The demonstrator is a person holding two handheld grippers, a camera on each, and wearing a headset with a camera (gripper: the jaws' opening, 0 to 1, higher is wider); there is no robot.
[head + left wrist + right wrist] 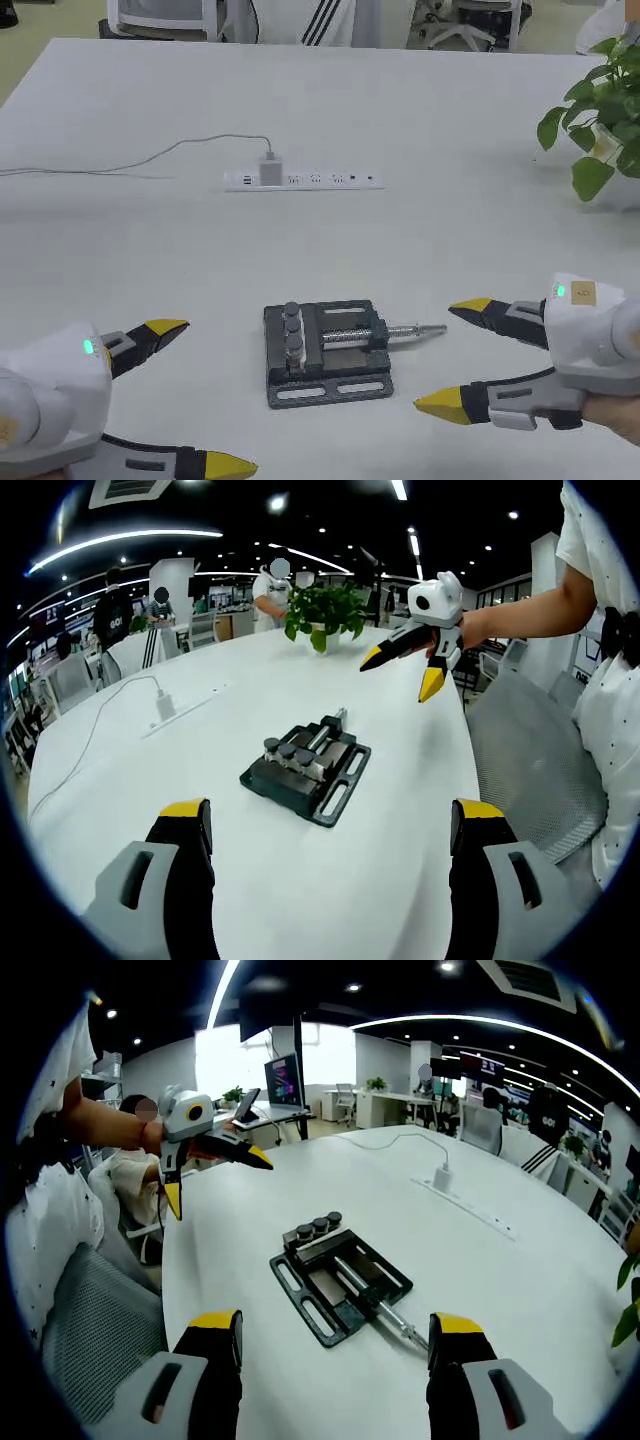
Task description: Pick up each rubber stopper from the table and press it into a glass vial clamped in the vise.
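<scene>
A small dark vise [327,352] sits on the white table [300,120] between my two grippers. In its jaws stands a row of three glass vials [293,332] with grey rubber stoppers on top. The vise [306,765] and the vials [287,750] also lie ahead of the left gripper [330,830], which is open and holds nothing. The right gripper [335,1345] is open and empty too, with the vise [340,1278] and the stoppered vials [319,1226] in front of it. In the head view the left gripper [195,395] is at lower left, the right gripper [455,355] at right.
A white power strip [303,180] with a plugged charger [271,167] and cable lies behind the vise. A potted plant [600,120] stands at the table's right edge. The vise's screw handle [415,330] points right. Chairs and people are beyond the table.
</scene>
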